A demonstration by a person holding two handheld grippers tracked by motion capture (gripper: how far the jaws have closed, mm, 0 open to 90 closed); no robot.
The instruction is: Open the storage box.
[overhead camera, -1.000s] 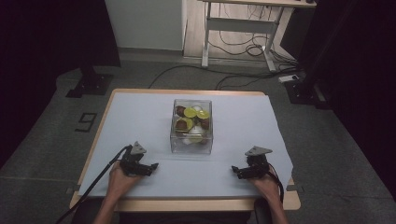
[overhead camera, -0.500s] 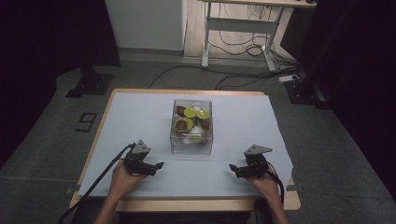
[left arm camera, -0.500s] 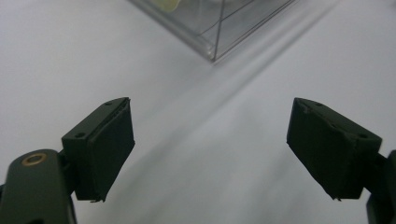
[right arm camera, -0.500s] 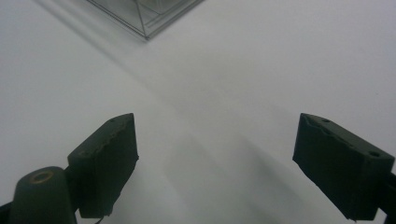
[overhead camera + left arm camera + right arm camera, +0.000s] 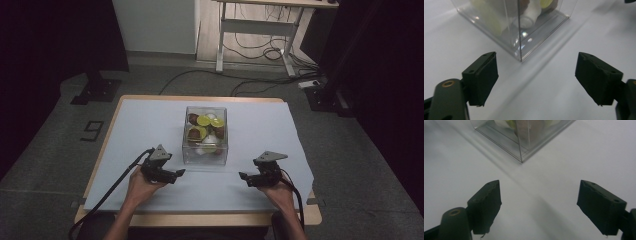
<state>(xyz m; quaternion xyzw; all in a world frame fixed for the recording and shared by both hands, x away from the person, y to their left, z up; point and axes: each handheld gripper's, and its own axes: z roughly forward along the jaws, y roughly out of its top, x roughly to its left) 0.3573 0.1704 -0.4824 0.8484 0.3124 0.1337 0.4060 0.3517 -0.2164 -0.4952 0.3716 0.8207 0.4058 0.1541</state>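
One clear, square-walled plastic box point(image 5: 205, 136) stands at the middle of the white-covered wooden table point(image 5: 130, 125); inside, about three yellow-green round pieces, some brown ones and white ones, exact counts not readable through the walls. Two black two-jaw grippers: left gripper point(image 5: 181, 172) near-left of the box, right gripper point(image 5: 242, 176) near-right, each aimed at a near corner of the box and apart from it. Jaws of both stand wide with nothing between them, having just closed a little; no writing legible on the box.
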